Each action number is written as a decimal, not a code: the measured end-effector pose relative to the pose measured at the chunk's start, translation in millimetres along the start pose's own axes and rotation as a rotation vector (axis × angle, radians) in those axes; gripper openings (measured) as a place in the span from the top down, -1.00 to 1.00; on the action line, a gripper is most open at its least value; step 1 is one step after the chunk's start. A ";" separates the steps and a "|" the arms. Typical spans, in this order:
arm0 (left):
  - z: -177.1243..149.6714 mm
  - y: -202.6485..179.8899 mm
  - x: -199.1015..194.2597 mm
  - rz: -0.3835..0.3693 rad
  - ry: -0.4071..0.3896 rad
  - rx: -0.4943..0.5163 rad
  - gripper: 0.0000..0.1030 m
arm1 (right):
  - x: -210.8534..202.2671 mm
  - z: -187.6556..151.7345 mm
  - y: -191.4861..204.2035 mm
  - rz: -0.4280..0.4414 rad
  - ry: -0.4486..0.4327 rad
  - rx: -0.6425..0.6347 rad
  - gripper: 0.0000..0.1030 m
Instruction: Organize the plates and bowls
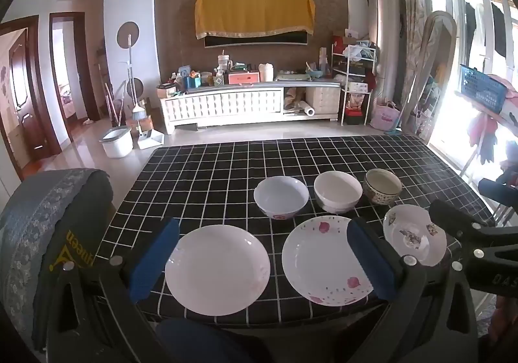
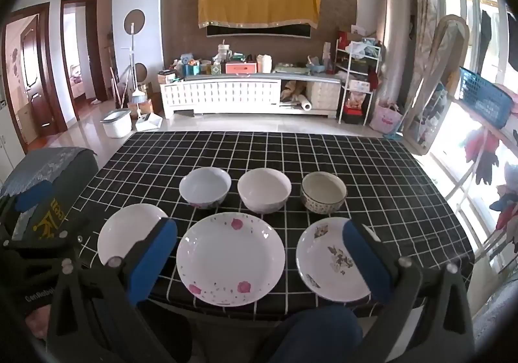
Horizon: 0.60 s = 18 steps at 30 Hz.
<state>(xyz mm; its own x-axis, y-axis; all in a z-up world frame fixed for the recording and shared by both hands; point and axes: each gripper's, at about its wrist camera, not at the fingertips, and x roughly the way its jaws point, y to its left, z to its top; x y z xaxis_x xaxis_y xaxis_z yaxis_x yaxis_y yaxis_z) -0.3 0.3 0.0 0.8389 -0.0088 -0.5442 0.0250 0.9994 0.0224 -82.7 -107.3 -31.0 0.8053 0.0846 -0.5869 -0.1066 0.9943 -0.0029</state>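
Three plates lie in a row near the front edge of the black checked table (image 1: 226,175): a plain white plate (image 1: 217,269), a pink-flowered plate (image 1: 323,261) and a small pictured plate (image 1: 414,233). Behind them stand a white bowl with a pink mark (image 1: 281,196), a plain white bowl (image 1: 337,191) and a patterned bowl (image 1: 382,190). My left gripper (image 1: 262,227) hovers open in front of the white plate and the flowered one. My right gripper (image 2: 259,228) hangs open before the flowered plate (image 2: 230,258) and the small plate (image 2: 330,258). Neither gripper holds anything.
A chair with a grey-blue cover (image 1: 48,217) stands at the table's left. A person's blue-clad knee (image 2: 317,330) shows below the front edge. Bare cloth (image 2: 388,185) stretches behind the bowls. A cabinet and bright windows lie beyond.
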 end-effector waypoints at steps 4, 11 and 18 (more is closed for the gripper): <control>-0.6 -2.4 -2.9 0.008 -0.012 0.013 -0.99 | 0.2 -0.4 0.7 0.007 0.000 -0.001 -1.00; -1.2 -5.5 -1.6 -0.001 0.006 0.010 -0.99 | -0.6 -1.6 -2.5 0.011 0.008 0.008 -1.00; -0.6 -4.6 -1.1 -0.004 0.006 0.013 -0.99 | 0.5 -3.3 -3.3 0.012 0.010 0.007 -1.00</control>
<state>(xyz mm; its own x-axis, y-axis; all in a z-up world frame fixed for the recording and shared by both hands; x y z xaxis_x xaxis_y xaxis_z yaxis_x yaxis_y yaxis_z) -1.6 -4.3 0.1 0.8355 -0.0121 -0.5494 0.0350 0.9989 0.0312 -83.9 -110.8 -33.9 0.7980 0.0959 -0.5949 -0.1120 0.9937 0.0099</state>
